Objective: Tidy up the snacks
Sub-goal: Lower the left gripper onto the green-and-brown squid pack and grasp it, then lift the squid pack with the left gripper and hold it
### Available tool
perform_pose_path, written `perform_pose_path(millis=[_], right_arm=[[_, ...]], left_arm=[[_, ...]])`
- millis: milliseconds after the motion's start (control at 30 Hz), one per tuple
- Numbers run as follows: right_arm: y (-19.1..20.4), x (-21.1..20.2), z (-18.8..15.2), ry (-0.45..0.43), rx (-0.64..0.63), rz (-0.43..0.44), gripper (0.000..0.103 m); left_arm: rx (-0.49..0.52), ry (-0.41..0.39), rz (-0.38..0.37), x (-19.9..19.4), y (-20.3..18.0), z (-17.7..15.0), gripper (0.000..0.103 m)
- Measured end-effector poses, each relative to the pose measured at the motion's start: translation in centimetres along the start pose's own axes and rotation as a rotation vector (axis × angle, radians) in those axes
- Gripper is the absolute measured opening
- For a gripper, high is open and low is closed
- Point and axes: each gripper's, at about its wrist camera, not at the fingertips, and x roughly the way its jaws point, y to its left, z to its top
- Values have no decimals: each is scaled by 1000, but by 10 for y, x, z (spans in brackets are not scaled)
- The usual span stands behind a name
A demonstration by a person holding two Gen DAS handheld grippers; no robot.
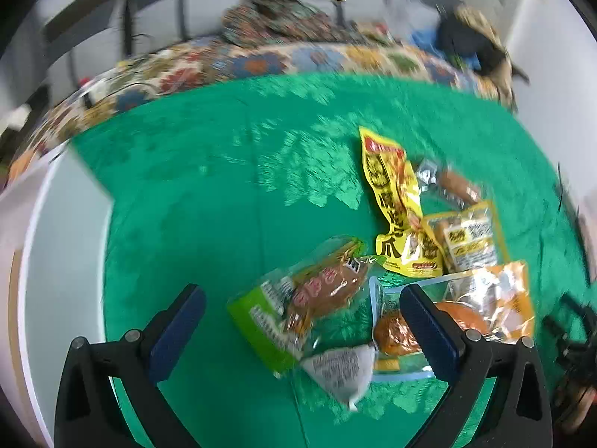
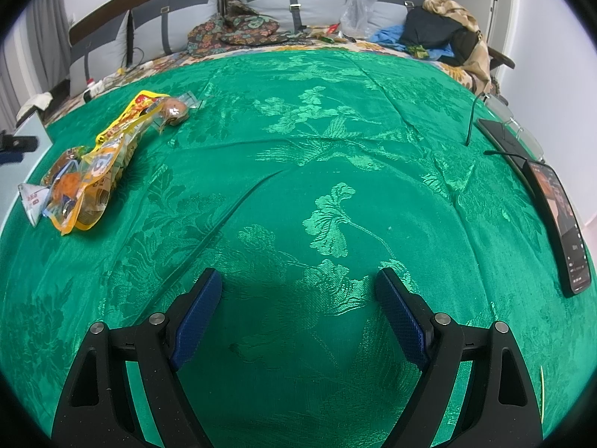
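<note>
Several snack packs lie on a green cloth (image 1: pixel 209 205). In the left wrist view my left gripper (image 1: pixel 302 296) is open just above them, its jaws either side of a green-edged pack with a brown snack (image 1: pixel 298 306) and a small grey triangular pack (image 1: pixel 341 371). An orange pack (image 1: pixel 485 298) lies by the right finger, a yellow pack (image 1: pixel 397 205) and a smaller yellow pack (image 1: pixel 468 240) beyond. My right gripper (image 2: pixel 298 285) is open and empty over bare cloth; the snack pile (image 2: pixel 93 164) lies far left in its view.
A white surface (image 1: pixel 63 246) borders the cloth on the left. Two phones (image 2: pixel 559 209) with a cable lie at the cloth's right edge. Pillows, clothes and a plastic bag (image 2: pixel 358 3) sit at the far end of the bed.
</note>
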Motion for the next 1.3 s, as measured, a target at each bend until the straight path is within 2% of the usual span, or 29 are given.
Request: perform_pose_path(millis=[100, 233, 333, 433, 467, 533, 567, 633, 733, 867, 933, 1067, 1200, 1300], right_arm=[[0, 0, 0, 0, 0, -1, 88], [0, 0, 0, 0, 0, -1, 88], [0, 0, 0, 0, 0, -1, 88], [0, 0, 0, 0, 0, -1, 88], [0, 0, 0, 0, 0, -1, 88], [0, 0, 0, 0, 0, -1, 88], [0, 0, 0, 0, 0, -1, 88], [0, 0, 0, 0, 0, -1, 88], [0, 0, 0, 0, 0, -1, 88], [0, 0, 0, 0, 0, -1, 88], [0, 0, 0, 1, 0, -1, 88], [0, 0, 0, 0, 0, -1, 88], [0, 0, 0, 0, 0, -1, 88], [0, 0, 0, 1, 0, -2, 88]], left_arm=[[40, 39, 9, 18, -6, 8, 97], [83, 98, -56, 37, -10, 6, 82], [113, 100, -102, 41, -11, 3, 78], [134, 79, -138, 38, -11, 3, 59], [140, 73, -122, 37, -13, 3, 56], [133, 73, -28, 37, -13, 3, 52], [113, 68, 27, 37, -12, 3, 52], [57, 58, 74, 38, -3, 2, 52], [-29, 38, 86, 36, 12, -3, 50], [-67, 35, 76, 26, 22, -17, 48], [-116, 34, 53, 15, 30, -36, 48], [-169, 34, 85, -14, 32, -84, 43], [-213, 29, 85, -49, 17, -145, 42], [-203, 7, 86, -64, 1, -174, 42]])
